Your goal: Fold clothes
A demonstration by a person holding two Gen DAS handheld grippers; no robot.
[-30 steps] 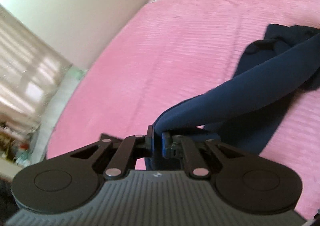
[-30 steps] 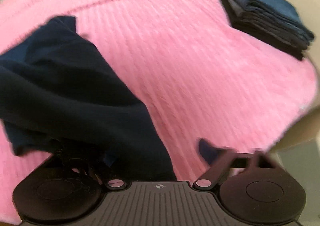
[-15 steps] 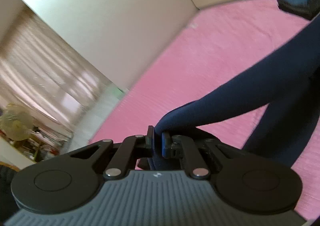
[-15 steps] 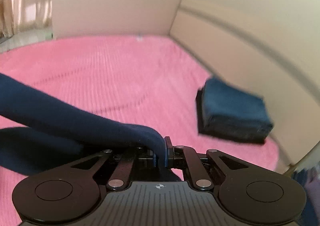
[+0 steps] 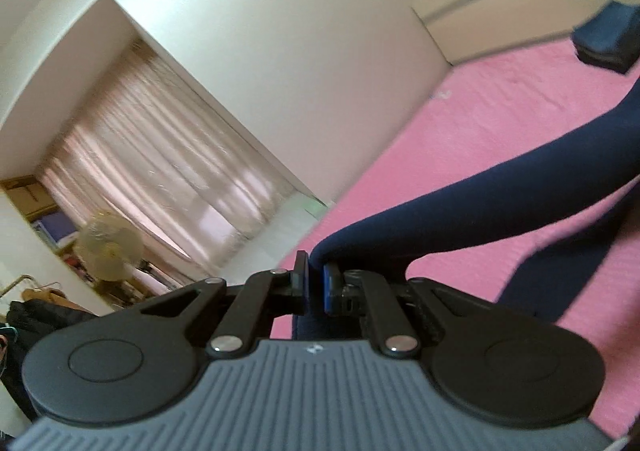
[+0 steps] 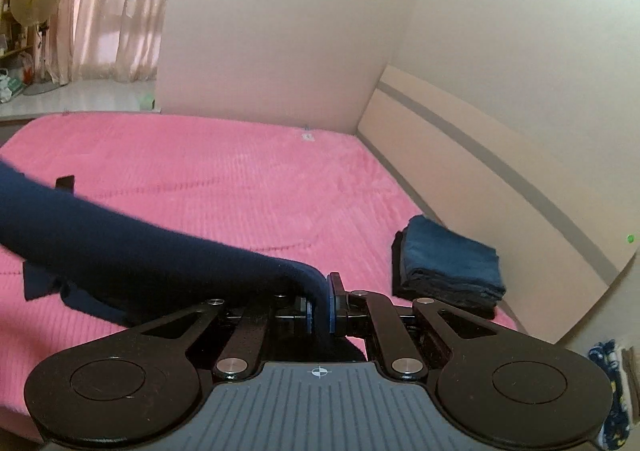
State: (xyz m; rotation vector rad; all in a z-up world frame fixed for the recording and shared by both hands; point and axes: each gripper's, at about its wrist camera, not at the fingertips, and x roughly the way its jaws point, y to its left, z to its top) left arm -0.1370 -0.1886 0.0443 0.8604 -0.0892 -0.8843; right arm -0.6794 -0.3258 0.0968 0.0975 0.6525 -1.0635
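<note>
A dark navy garment [image 5: 480,207] is stretched in the air between my two grippers above the pink bed [image 5: 500,99]. My left gripper [image 5: 316,283] is shut on one edge of it; the cloth runs off to the right. My right gripper [image 6: 320,303] is shut on another edge of the garment [image 6: 120,251], which runs off to the left, its lower part hanging down to the bed [image 6: 240,179].
A stack of folded dark blue clothes [image 6: 448,267] lies on the bed by the beige headboard [image 6: 500,179]; it also shows in the left wrist view [image 5: 608,39]. Walls, a curtained window [image 5: 160,171] and a fan [image 5: 108,251] lie beyond the bed.
Both grippers have risen and tilted up, lifting the garment off the bed. The right gripper, open a second ago, has shut on the cloth.
</note>
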